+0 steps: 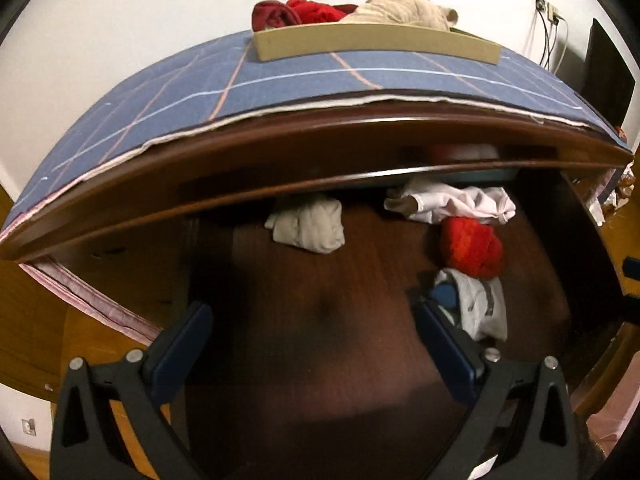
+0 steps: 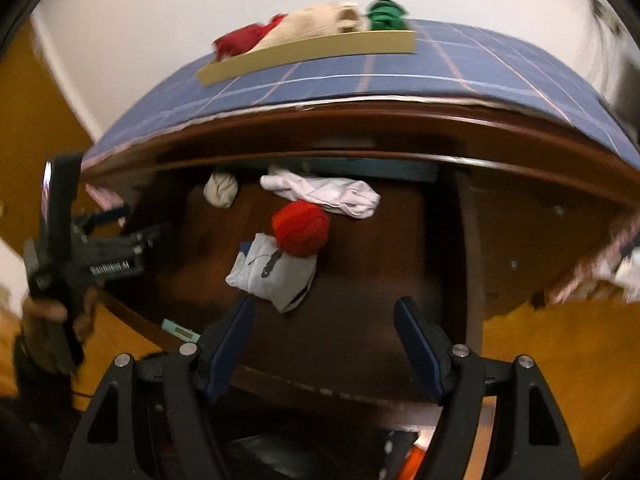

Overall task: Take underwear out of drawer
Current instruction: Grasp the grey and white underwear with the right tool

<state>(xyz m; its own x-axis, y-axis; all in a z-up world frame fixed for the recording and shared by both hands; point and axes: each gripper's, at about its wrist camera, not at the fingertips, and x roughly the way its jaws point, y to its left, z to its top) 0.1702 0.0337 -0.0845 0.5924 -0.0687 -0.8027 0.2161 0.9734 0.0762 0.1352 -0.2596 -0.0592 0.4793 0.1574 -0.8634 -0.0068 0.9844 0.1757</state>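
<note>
The drawer (image 1: 320, 360) stands open with a dark wood bottom. In it lie a beige rolled piece of underwear (image 1: 308, 228) (image 2: 221, 190), a white crumpled piece (image 1: 452, 200) (image 2: 324, 194), a red bundle (image 1: 472, 246) (image 2: 300, 234) and a grey-white folded piece (image 1: 482, 312) (image 2: 276, 276). My left gripper (image 1: 314, 320) hangs open over the bare drawer bottom, its right finger close beside the grey-white piece. My right gripper (image 2: 326, 332) is open above the drawer's front part, with the grey-white piece just beyond its left finger. Neither gripper holds anything.
A blue checked cloth (image 1: 160, 112) (image 2: 480, 64) covers the dresser top. On it stands a beige tray (image 1: 376, 46) (image 2: 308, 58) with red, cream and green garments. A hand (image 2: 48, 312) holds the left tool's black body at the drawer's left rim. Cables (image 1: 548, 36) hang at the far right.
</note>
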